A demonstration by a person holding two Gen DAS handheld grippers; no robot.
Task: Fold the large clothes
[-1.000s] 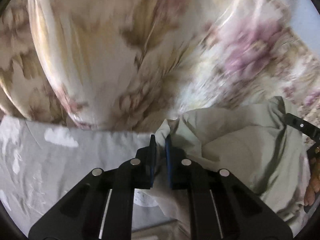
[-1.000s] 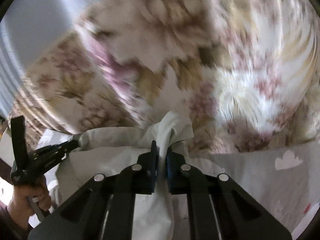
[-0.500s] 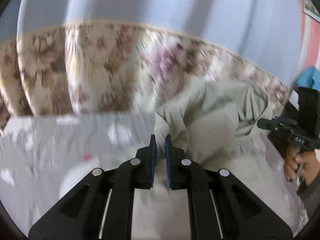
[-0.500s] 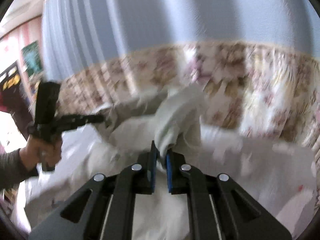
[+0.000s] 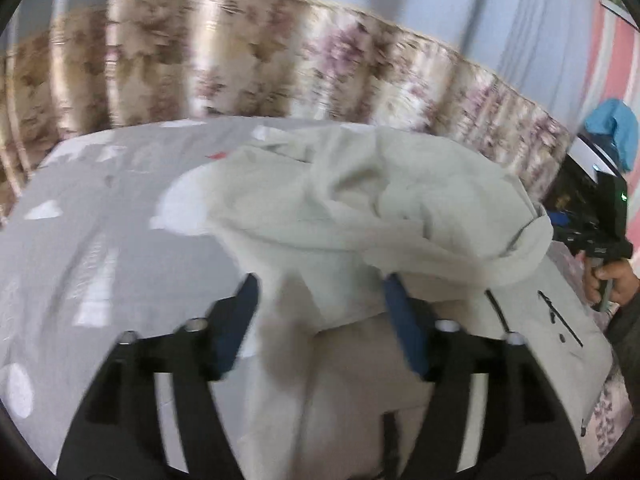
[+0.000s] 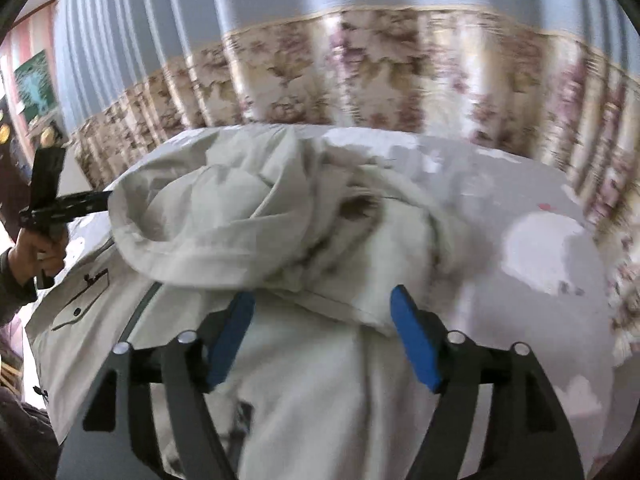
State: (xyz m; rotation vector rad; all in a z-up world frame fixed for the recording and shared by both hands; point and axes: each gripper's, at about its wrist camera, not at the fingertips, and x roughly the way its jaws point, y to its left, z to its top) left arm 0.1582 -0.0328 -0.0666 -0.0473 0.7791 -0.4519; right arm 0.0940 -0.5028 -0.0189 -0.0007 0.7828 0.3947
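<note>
Swung away from the close floral curtain of a second before and out over the bed, with both pairs of tongs clenched on cloth then and spreading apart at this moment. Left tongs (image 5: 320, 316) opening, blue pads wide, a fold of the pale jacket (image 5: 360, 208) hanging loose between them without being pressed. Right tongs (image 6: 322, 324) opening likewise, a hemmed edge of the same jacket lying between the pads but not pinched. Jacket dropped in a rumpled heap on the grey cloud-print bed sheet (image 5: 100, 240), upper part bunched and doubled over itself, lower front panel with its dark zip line and pocket flap (image 6: 86, 286) spread flatter toward the person's side. Floral curtain (image 6: 360, 76) hung behind the bed. Judged soft and limp, light enough to billow and fall in folds, with no stiffness to keep a crease; probably a smooth woven shell, so liable to slide out of a shallow pinch. Thicker at seams, hem and zip, and so best taken there: a firm bite on a hemmed corner or shoulder seam on each side, well apart, to draw the cloth taut and flat before any fold. Poor hold expected from the middle of the heap, likely to gather several layers at once. Only a hand (image 5: 612, 280) on the other handle seen of the person.
</note>
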